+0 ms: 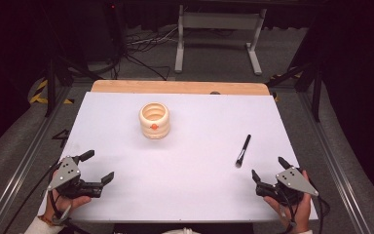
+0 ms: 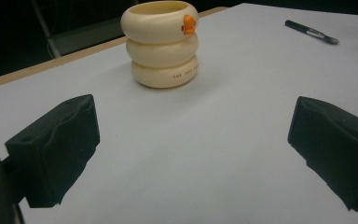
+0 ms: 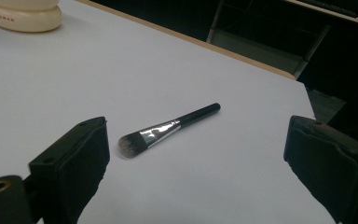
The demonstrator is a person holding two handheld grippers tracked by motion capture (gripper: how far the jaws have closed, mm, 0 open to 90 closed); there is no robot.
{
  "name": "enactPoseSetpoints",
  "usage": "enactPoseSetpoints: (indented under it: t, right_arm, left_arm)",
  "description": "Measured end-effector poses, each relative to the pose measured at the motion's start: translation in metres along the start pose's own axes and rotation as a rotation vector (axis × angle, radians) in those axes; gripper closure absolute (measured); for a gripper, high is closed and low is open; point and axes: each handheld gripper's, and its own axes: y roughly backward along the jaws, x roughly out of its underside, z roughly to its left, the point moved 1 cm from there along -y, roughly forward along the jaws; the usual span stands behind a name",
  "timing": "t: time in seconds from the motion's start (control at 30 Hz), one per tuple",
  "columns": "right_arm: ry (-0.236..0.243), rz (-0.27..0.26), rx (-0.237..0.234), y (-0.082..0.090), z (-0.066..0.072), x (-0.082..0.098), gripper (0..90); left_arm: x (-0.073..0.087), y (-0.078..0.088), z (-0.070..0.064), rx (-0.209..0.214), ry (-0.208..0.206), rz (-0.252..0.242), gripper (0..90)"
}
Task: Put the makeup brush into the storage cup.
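**Both grippers wide, brush and holder untouched**

We start at the jaws. Our right gripper (image 3: pixel 196 172) stands wide, nothing between its black pads, and in the right gripper view the makeup brush (image 3: pixel 168 129) lies flat on the sheet just beyond them, near the centre of the frame, bristle end toward the lower left and black handle running to the upper right. Our left gripper (image 2: pixel 191 154) is equally wide and empty; in the left gripper view the cream ringed holder (image 2: pixel 161 44) stands upright at the upper middle, with a small orange piece on its top ring.

From above, the left gripper (image 1: pixel 95 167) sits at the lower left of the frame and the right gripper (image 1: pixel 269 168) at the lower right, both resting at the near edge of the white table cover (image 1: pixel 185 195). The brush lies right of centre, well apart from the holder at upper centre.

We judge the work barely begun: nothing is gripped, the brush lies outside the holder, and picking it up and placing it are both left.
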Motion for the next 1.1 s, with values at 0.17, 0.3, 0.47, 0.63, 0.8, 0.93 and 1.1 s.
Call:
enactPoseSetpoints:
  t: [0.17,0.3,0.47,0.63,0.8,0.93,1.1]
  right_arm:
    - [-0.017,0.027,-0.003,-0.003,0.0,0.001,7.8]
    - [-0.011,0.042,0.004,-0.005,0.001,0.0,8.0]
    - [-0.025,0.074,-0.017,-0.01,0.003,-0.002,9.8]
    - [-0.094,0.18,-0.015,-0.023,0.003,-0.016,14.5]
    - [-0.207,0.273,-0.015,-0.042,-0.004,-0.037,17.6]
    - [-0.259,0.37,-0.019,-0.064,-0.01,-0.05,21.9]
    - [-0.317,0.518,-0.048,-0.097,-0.015,-0.061,29.2]
  left_arm:
    - [0.001,0.001,-0.001,-0.013,-0.011,0.007,3.6]
    - [0.001,0.002,0.001,-0.014,0.0,0.001,4.0]
    - [0.001,0.001,0.002,-0.02,0.006,0.003,4.3]
    - [0.002,-0.001,0.002,-0.015,0.025,0.017,5.1]
    - [0.002,-0.002,0.001,-0.008,0.022,0.024,5.3]
    - [0.003,-0.003,0.001,-0.013,0.026,0.031,5.8]
    - [0.003,-0.004,0.001,-0.011,0.022,0.036,6.0]
